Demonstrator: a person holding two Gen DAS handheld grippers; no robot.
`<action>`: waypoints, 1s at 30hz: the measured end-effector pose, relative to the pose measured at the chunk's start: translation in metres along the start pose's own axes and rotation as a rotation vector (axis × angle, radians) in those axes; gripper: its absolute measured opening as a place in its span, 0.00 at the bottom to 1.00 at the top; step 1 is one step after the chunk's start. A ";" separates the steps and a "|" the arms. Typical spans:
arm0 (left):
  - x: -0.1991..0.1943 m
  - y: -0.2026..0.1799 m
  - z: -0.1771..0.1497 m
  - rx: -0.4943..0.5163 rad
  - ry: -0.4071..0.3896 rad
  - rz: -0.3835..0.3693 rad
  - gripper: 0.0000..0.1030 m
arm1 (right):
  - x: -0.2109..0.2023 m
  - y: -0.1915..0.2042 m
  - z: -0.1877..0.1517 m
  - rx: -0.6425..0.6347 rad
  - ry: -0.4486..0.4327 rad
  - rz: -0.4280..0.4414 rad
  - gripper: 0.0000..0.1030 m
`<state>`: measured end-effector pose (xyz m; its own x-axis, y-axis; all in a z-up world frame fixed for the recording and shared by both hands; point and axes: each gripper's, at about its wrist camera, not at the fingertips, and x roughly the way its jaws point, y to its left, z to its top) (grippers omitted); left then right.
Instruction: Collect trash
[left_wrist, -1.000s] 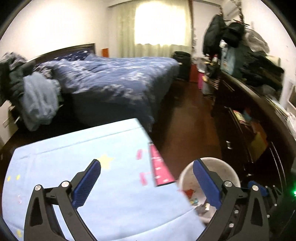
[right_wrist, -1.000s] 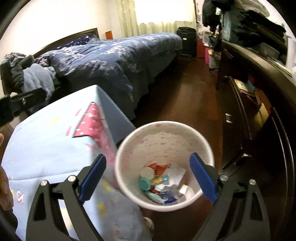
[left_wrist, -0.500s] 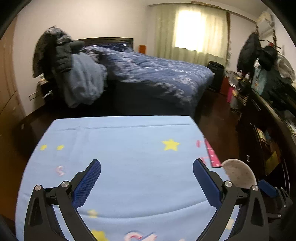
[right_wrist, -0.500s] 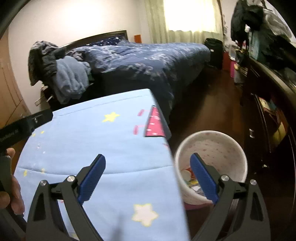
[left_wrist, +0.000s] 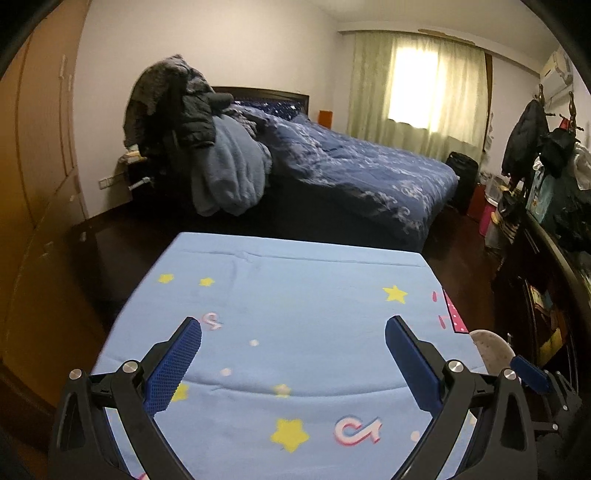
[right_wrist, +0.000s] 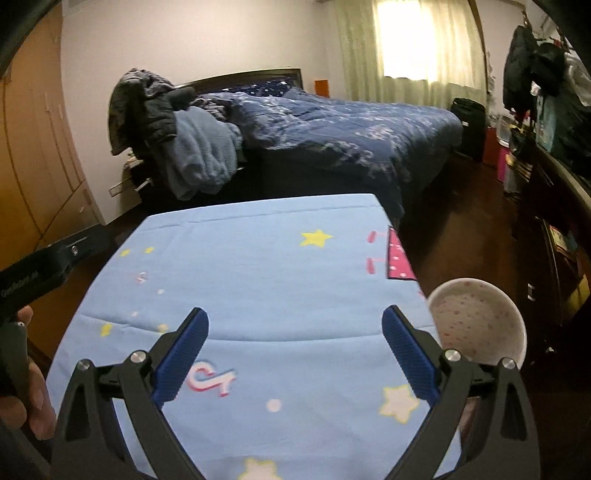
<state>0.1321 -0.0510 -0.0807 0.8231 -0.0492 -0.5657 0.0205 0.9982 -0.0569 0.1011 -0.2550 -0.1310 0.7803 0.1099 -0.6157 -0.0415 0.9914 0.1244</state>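
Note:
A white trash bin with pink speckles (right_wrist: 476, 325) stands on the floor at the table's right edge; its rim also shows in the left wrist view (left_wrist: 491, 349). Its contents are hidden from here. A light blue cloth with stars (left_wrist: 295, 332) covers the table, also in the right wrist view (right_wrist: 258, 288); I see no loose trash on it. My left gripper (left_wrist: 293, 349) is open and empty above the cloth. My right gripper (right_wrist: 294, 343) is open and empty above the cloth, left of the bin.
A bed with a blue quilt (left_wrist: 362, 177) stands beyond the table, with jackets piled (left_wrist: 192, 122) at its left. A dark dresser with clutter (left_wrist: 554, 258) runs along the right wall. A wooden wardrobe (left_wrist: 33, 147) is on the left.
Both grippers have swung left and back from over the bin to above the table cloth. The bin has moved to the right edge of both views. Both stay open.

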 end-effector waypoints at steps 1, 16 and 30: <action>-0.007 0.002 -0.001 0.003 -0.003 0.004 0.96 | -0.004 0.005 0.000 -0.006 -0.003 0.013 0.93; -0.127 0.036 -0.024 -0.019 -0.155 0.014 0.96 | -0.066 0.063 -0.014 -0.084 -0.042 0.094 0.96; -0.145 0.052 -0.028 -0.055 -0.163 0.018 0.96 | -0.096 0.074 -0.021 -0.087 -0.079 0.069 0.96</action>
<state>-0.0019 0.0067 -0.0245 0.9044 -0.0209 -0.4262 -0.0220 0.9952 -0.0955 0.0101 -0.1905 -0.0793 0.8201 0.1756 -0.5446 -0.1484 0.9844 0.0941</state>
